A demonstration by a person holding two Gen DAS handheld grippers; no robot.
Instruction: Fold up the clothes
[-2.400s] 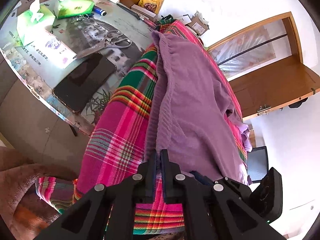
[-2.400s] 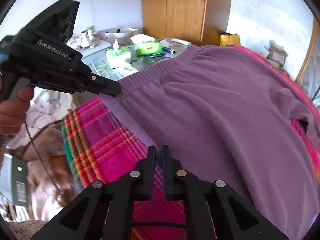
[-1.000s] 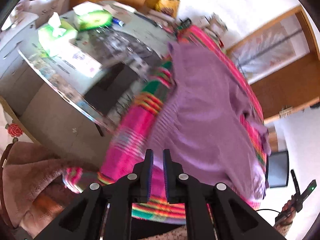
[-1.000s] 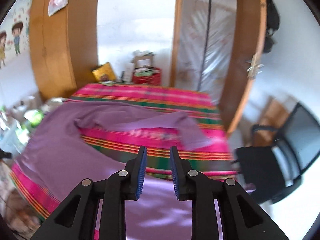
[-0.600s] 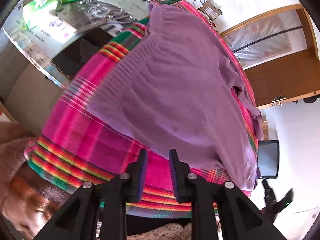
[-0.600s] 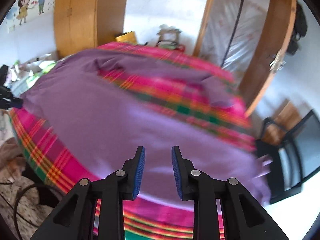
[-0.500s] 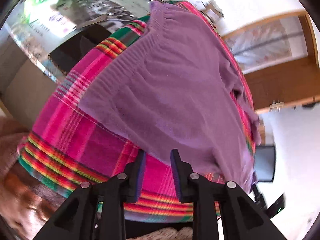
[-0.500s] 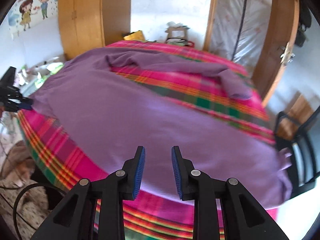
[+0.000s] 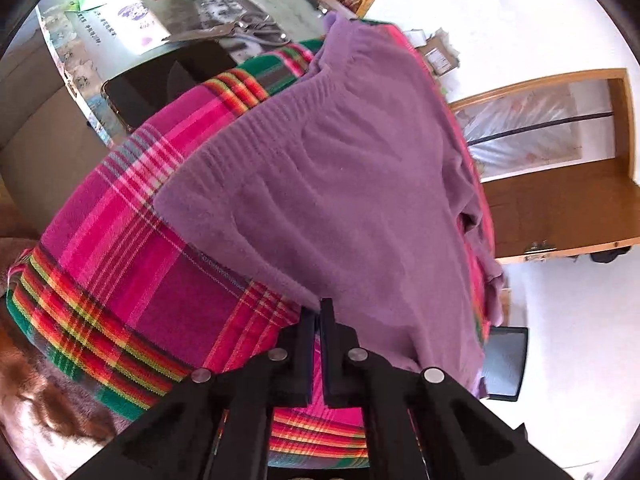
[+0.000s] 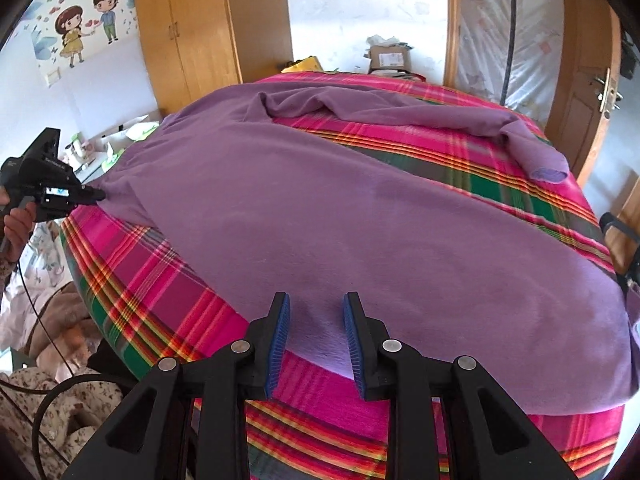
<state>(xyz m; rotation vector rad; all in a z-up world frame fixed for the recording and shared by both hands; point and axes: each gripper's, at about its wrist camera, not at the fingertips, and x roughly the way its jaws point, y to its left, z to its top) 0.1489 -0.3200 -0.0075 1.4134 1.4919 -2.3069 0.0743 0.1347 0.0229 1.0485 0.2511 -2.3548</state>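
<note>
the soft purple knit sweater [image 10: 340,208] lies spread over the pink plaid bedspread [image 10: 160,276]. my left gripper [image 9: 318,312], angled down, has just clamped onto its hem corner. my right gripper [image 10: 316,316], tilted down, hovers parted over the near hem.

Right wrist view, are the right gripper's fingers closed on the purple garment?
No, the right gripper stands open, its blue pads apart over the near edge of the purple garment, not pressing it.
</note>
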